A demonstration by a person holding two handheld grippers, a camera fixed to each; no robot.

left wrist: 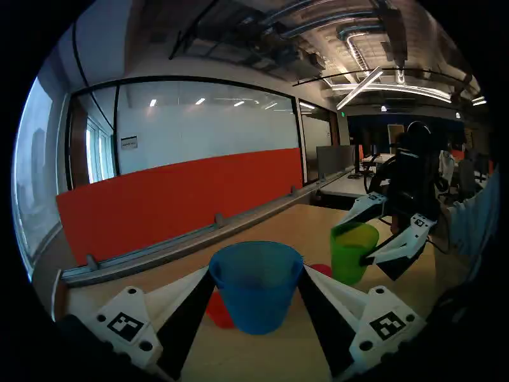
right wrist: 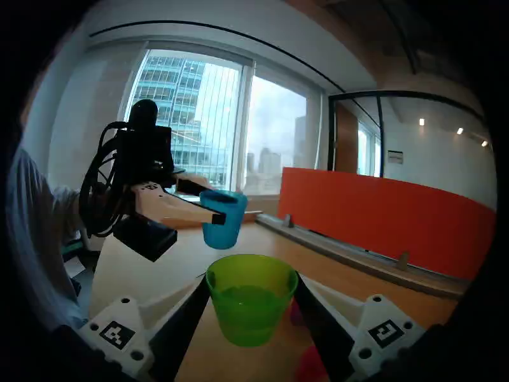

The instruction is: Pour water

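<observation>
Wooden table (left wrist: 299, 223) across the lower frame; bottom centre, your left gripper (left wrist: 256, 274) pinches the blue cup (left wrist: 256, 299) upright, ready to receive; your right gripper (right wrist: 251, 283) pinches the green cup (right wrist: 249, 305), apparently holding water, held level so nothing spills before pouring

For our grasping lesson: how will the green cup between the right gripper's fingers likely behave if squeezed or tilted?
The green cup looks thin, translucent plastic, so probably light and flexible. Liquid shows inside, so tilting would likely spill it.
</observation>
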